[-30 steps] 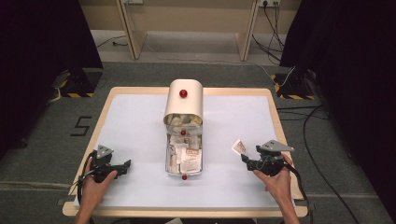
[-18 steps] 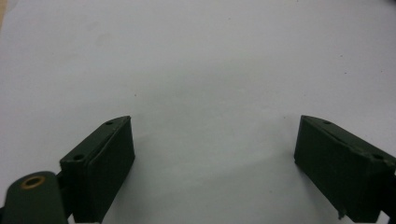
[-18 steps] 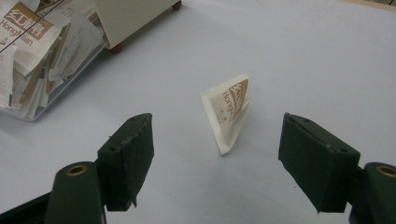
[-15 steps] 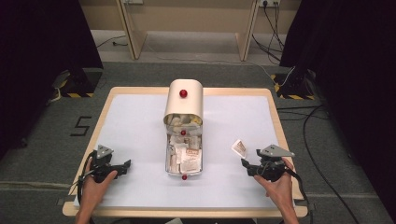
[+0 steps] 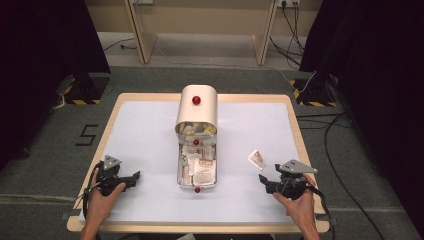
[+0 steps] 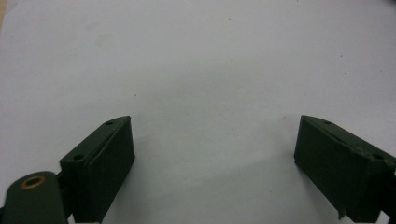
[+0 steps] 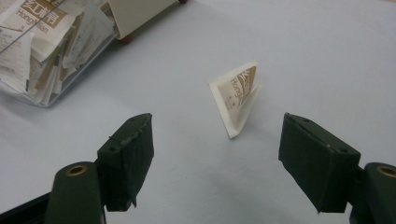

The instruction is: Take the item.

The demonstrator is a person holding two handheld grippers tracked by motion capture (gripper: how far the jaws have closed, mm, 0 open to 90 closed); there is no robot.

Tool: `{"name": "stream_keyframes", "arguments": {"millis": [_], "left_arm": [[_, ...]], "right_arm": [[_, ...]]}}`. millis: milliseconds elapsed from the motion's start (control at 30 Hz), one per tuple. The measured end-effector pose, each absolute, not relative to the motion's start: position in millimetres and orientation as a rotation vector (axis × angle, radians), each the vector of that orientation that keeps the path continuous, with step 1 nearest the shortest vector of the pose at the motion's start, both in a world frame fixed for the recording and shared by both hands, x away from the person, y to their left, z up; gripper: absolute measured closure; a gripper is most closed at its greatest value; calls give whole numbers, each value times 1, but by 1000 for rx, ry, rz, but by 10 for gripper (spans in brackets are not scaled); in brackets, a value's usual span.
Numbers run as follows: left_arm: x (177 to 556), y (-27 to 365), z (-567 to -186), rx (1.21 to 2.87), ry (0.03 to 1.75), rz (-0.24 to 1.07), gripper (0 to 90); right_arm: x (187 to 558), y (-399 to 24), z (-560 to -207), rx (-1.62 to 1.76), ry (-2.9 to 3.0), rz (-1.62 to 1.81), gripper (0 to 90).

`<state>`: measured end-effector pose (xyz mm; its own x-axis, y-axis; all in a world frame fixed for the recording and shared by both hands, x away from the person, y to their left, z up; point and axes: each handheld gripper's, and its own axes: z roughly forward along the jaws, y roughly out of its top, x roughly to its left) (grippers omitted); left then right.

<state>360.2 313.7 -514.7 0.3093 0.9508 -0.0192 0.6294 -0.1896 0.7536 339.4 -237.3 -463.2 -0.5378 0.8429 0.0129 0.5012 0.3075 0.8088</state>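
Lying loose: sachet (folded) on table | left tongs apart | right tongs apart

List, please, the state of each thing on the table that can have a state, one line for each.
Left tongs: open, nothing between the jaws.
Right tongs: open, nothing held.
Loose packet: lying on the table apart from the box, ahead of the right tongs.
Box: drawer pulled out, full of packets.
Box cover: over the far end.

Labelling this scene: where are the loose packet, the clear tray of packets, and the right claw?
loose packet (image 7: pixel 237 95): right gripper view, its printed face.
clear tray (image 5: pixel 180 167): high view, left wall.
right claw (image 7: pixel 217 161): right gripper view, midway between its open jaws.
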Motion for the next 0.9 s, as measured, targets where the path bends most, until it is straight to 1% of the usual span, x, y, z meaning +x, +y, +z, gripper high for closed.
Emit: {"name": "stream_keyframes", "arguments": {"millis": [900], "left_arm": [[360, 314, -515, 1910, 1401, 615, 113]], "right_arm": [[320, -249, -475, 1212, 2193, 1090, 262]]}}
